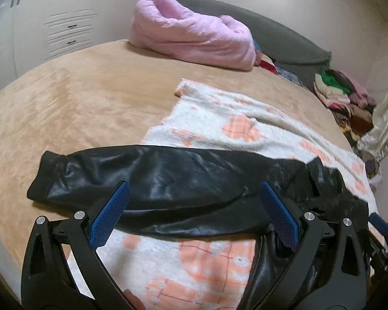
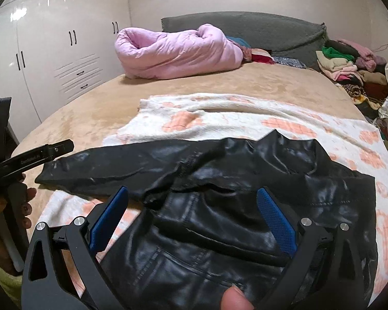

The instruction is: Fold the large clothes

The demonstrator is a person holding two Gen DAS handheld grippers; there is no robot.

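We see a black leather-look jacket (image 2: 219, 206) lying on a white blanket with peach squares (image 2: 284, 124), which is spread over a tan bed cover (image 1: 77, 98). One sleeve (image 1: 132, 175) is stretched out straight to the left, its cuff end reaching past the blanket edge onto the tan cover. The jacket body sits to the right, collar end pointing toward the headboard, surface creased and shiny.

Left tool (image 1: 194, 201) — jaws spread wide, blue pads (image 1: 108, 214) either side of the sleeve, hovering over it, nothing pinched. Right tool (image 2: 194, 206) — also spread wide, hanging over the jacket body near the shoulder seam, gripping nothing. A fingertip (image 2: 235, 297) shows at the bottom edge of the right wrist view. In that same view the left tool's black frame sits at the far left, with a hand (image 2: 10, 206) wrapped around its handle, just beside the sleeve's cuff.

Further back on the bed: a rolled pink quilt (image 1: 194, 33) against a dark grey headboard (image 2: 258, 31). A pile of mixed clothes (image 1: 344, 95) lies along the bed's right side, well apart from the jacket. White wardrobe doors (image 2: 51, 51) fill the left wall.
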